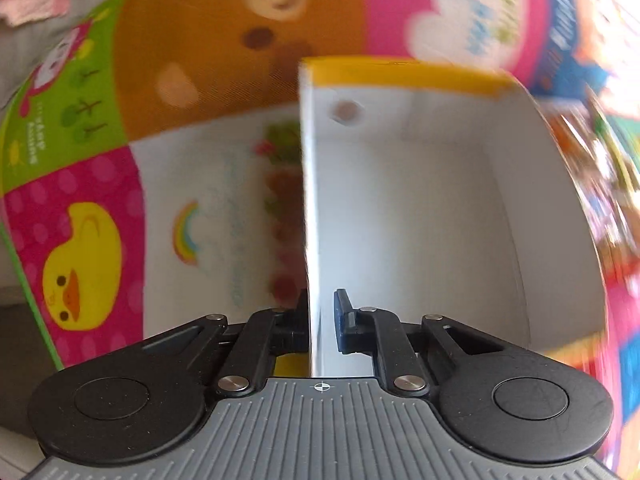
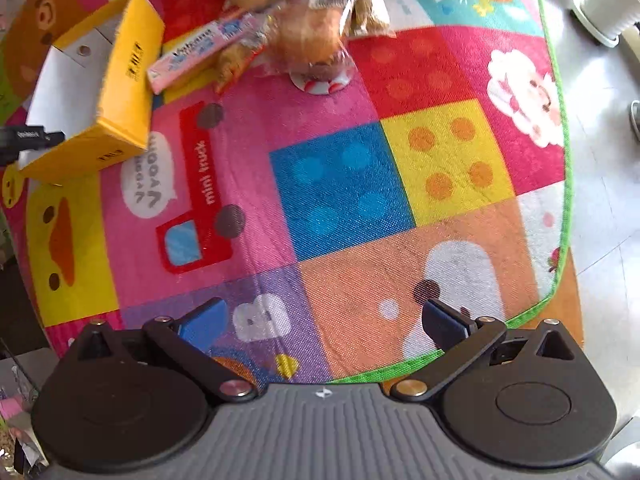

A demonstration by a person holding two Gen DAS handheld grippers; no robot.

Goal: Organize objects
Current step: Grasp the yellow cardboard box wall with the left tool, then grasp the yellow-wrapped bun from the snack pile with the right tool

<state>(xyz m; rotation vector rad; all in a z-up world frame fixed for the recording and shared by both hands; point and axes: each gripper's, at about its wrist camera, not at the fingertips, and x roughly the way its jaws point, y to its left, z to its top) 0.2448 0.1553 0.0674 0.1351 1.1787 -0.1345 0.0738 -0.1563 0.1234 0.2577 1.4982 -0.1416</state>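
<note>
Presently, one side wall of the yellow box point(image 1: 404, 208) is clamped between the narrowed fingers of the left gripper point(image 1: 322, 320), its white interior seen from the left wrist view and the box resting on the cartoon play mat point(image 2: 340, 184) at the mat's far left in the right wrist view. Meanwhile, the right gripper point(image 2: 324, 320) is held over the mat with its blue pads spread wide and nothing between them. Just beside the box, a pink wafer pack point(image 2: 200, 50) and a wrapped bun point(image 2: 310, 38) are seen among blurred snack packets.
</note>
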